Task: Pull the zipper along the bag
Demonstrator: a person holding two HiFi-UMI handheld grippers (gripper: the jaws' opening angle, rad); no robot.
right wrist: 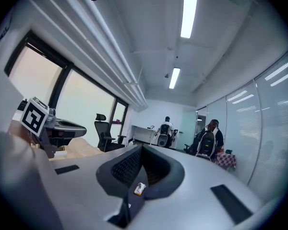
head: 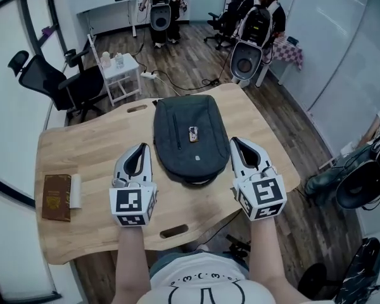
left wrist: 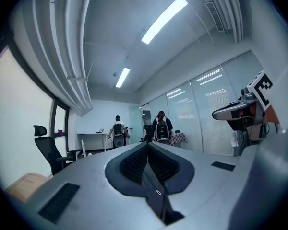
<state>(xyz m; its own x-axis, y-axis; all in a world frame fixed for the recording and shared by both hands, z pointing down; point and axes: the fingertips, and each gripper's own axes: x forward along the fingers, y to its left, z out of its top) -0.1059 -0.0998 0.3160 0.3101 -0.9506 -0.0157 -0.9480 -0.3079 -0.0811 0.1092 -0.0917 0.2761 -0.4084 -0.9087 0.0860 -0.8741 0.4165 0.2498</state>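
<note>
The light wooden table (head: pixel 82 151) carries a dark grey backpack (head: pixel 202 147) lying flat at its middle, front panel up, with the top end toward the person. The left gripper (head: pixel 141 149) and right gripper (head: pixel 236 142) are held level above the near edge, one on each side of the bag and clear of it. Each has its jaws pressed together on nothing. A thin zipper line (head: pixel 177 132) runs lengthwise down the front panel, with a small pale tag (head: pixel 193 133) just beside it; whether that zipper is drawn shut I cannot tell. This pose fits both hands poised before a reach and hands lifted away after the pull. In my judgement the soft fabric would bunch under any zipper pull unless one claw pins it near the slider.
</note>
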